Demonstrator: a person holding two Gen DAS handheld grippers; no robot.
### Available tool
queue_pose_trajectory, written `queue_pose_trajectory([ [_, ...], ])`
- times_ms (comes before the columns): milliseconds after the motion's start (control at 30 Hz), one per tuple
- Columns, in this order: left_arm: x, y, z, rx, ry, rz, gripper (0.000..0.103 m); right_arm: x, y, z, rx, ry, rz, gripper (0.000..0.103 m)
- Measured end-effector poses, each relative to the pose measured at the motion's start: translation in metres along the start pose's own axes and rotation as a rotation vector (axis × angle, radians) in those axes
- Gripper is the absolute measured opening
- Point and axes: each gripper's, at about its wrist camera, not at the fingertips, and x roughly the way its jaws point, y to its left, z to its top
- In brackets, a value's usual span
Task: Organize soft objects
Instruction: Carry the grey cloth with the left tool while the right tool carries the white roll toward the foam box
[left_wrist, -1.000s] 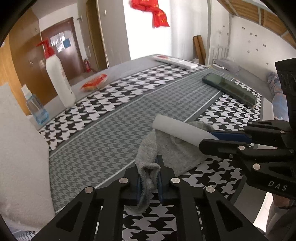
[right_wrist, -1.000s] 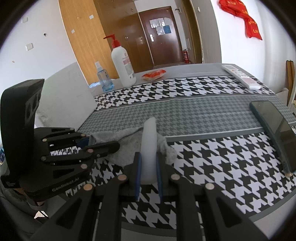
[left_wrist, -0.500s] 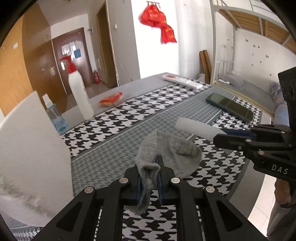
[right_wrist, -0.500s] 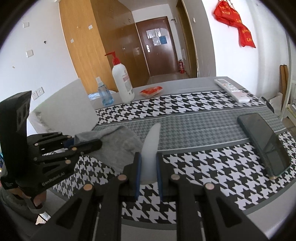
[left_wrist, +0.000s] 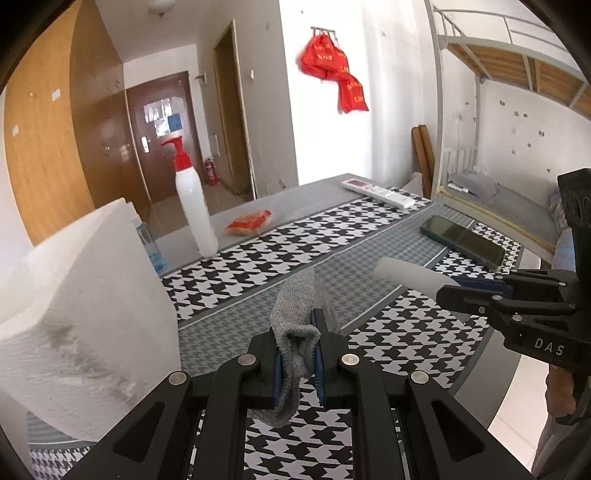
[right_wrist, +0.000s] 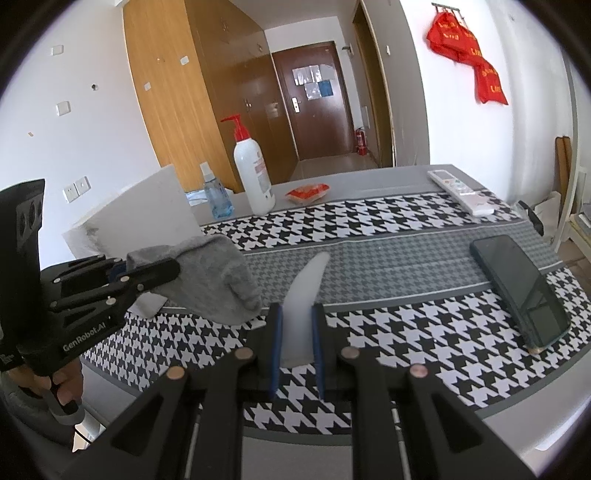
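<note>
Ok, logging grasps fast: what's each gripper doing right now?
Left gripper: closed on the grey sock.
Right gripper: closed on the white sheet.

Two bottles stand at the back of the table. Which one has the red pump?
The tall white bottle has the red pump top. The small blue bottle beside it, nearer the white foam block, is clear blue with a pale spray cap.
</note>
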Motion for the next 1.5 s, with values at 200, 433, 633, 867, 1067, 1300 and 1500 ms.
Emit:
queue_pose_trajectory([
  [200,-0.010,0.004,0.002,-0.012,-0.027,0.011,0.014,-0.006,0.004,0.003,-0.010,-0.015,-0.003,0.018],
  [433,-0.023,0.006,0.006,-0.017,-0.061,0.021,0.014,-0.010,0.011,0.006,-0.026,-0.027,-0.010,0.018],
  [633,-0.033,0.010,0.006,-0.024,-0.085,0.029,0.014,-0.016,0.019,0.011,-0.051,-0.047,-0.015,0.018],
  [867,-0.044,0.015,0.009,-0.038,-0.112,0.041,0.014,-0.019,0.024,0.018,-0.061,-0.068,-0.013,0.018],
  [1067,-0.051,0.015,0.012,-0.029,-0.130,0.043,0.014,-0.022,0.032,0.024,-0.080,-0.089,-0.014,0.018],
  [1300,-0.061,0.020,0.014,-0.035,-0.156,0.058,0.014,-0.028,0.036,0.029,-0.092,-0.110,-0.016,0.018],
  [1500,-0.071,0.021,0.017,-0.035,-0.194,0.069,0.014,-0.033,0.042,0.034,-0.107,-0.133,-0.016,0.018],
])
